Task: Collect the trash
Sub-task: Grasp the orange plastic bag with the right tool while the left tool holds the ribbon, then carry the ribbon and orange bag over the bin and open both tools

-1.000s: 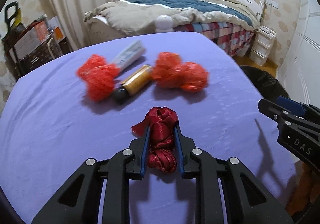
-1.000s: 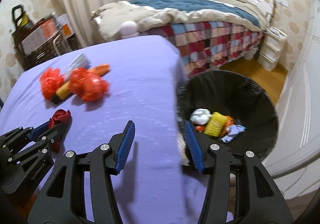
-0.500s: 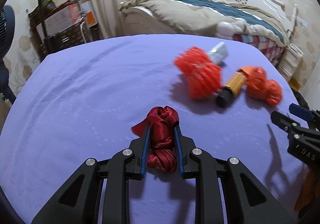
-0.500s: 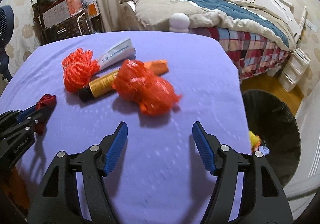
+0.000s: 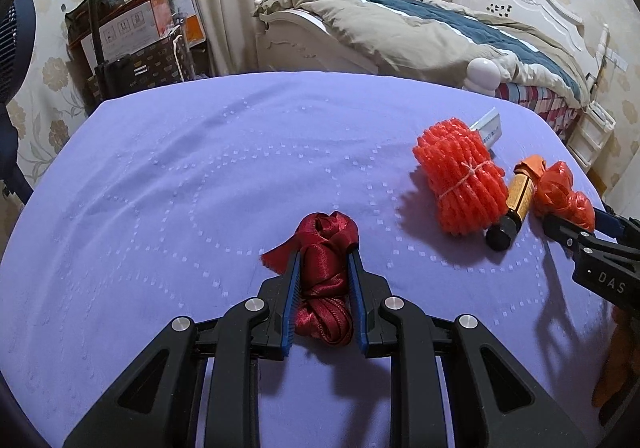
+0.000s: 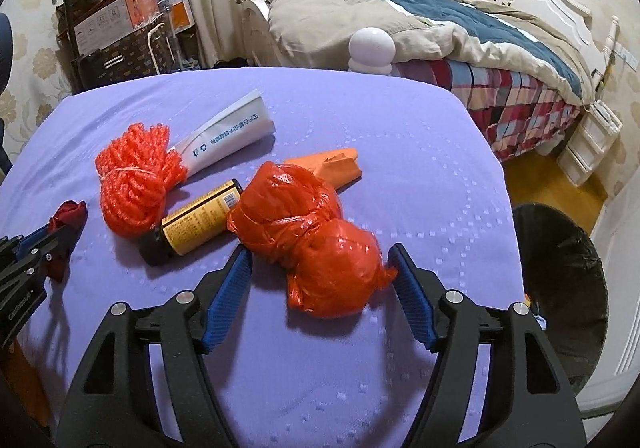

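Left wrist view: the left tongs [image 5: 325,268] are clamped on a dark red ribbon bundle [image 5: 325,280], held just above the purple surface [image 5: 160,188]. The pads press both sides of the bundle; a loose tail protrudes to the left of the jaws. To the right lie an orange net bundle [image 5: 460,184], a yellow tube with a black cap [image 5: 510,214] and an orange plastic bag [image 5: 564,196]. The right tongs [image 5: 576,224] enter at the right edge, close beside the bag.

Risk in this view: the ribbon is slippery and soft. A jolt in carrying could let it slide out of the pads, and the loose tail could catch on the surface cloth.

Right wrist view: the right tongs [image 6: 320,264] stand wide and grip nothing. The knotted orange plastic bag [image 6: 308,240] lies between the jaws, with its bulbous end near the right pad; contact cannot be confirmed. The yellow tube [image 6: 196,218] touches the bag on its left, with the net bundle [image 6: 132,180] and a white paper sleeve [image 6: 228,134] beyond it. An orange carton piece [image 6: 328,166] lies behind the bag. The black-lined trash bin [image 6: 560,280] stands below the surface's right edge.

Risk in this view: the left jaw sits near the tube. Closing here could nudge or pinch the tube together with the bag. The thin film may also crumple and slip, leaving only a fold gripped.
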A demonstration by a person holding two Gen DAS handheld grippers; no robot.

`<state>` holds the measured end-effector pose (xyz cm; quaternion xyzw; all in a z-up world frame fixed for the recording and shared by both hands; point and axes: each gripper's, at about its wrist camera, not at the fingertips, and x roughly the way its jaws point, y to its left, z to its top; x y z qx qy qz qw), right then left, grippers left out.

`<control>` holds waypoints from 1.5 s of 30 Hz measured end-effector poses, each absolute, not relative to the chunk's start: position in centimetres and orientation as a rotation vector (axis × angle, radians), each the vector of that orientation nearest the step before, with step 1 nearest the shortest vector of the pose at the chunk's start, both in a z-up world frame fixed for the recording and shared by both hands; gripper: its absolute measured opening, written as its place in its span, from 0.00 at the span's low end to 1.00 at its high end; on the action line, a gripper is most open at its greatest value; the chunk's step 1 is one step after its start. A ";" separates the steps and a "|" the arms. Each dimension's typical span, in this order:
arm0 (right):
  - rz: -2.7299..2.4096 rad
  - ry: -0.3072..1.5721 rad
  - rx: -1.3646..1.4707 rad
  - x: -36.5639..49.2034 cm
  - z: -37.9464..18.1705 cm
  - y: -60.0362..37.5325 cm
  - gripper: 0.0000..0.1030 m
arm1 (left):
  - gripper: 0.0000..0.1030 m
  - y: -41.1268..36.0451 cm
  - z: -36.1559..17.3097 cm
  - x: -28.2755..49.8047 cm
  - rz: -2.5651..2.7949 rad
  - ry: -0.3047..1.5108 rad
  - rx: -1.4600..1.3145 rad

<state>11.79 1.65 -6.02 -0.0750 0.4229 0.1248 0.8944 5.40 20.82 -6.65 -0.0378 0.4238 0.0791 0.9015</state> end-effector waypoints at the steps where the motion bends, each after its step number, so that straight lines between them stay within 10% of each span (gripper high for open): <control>1: 0.259 0.879 -0.160 11.8 -6.1 1.7 0.61 | 0.23 20.9 -6.7 5.4 0.162 0.877 -0.083; 5: 0.254 0.885 -0.171 11.8 -6.2 1.8 0.42 | 0.23 21.0 -6.7 5.4 0.161 0.876 -0.084; 45: 0.230 0.850 -0.061 4.0 -5.2 -2.6 0.39 | 0.23 17.3 -5.5 1.8 0.091 0.821 -0.091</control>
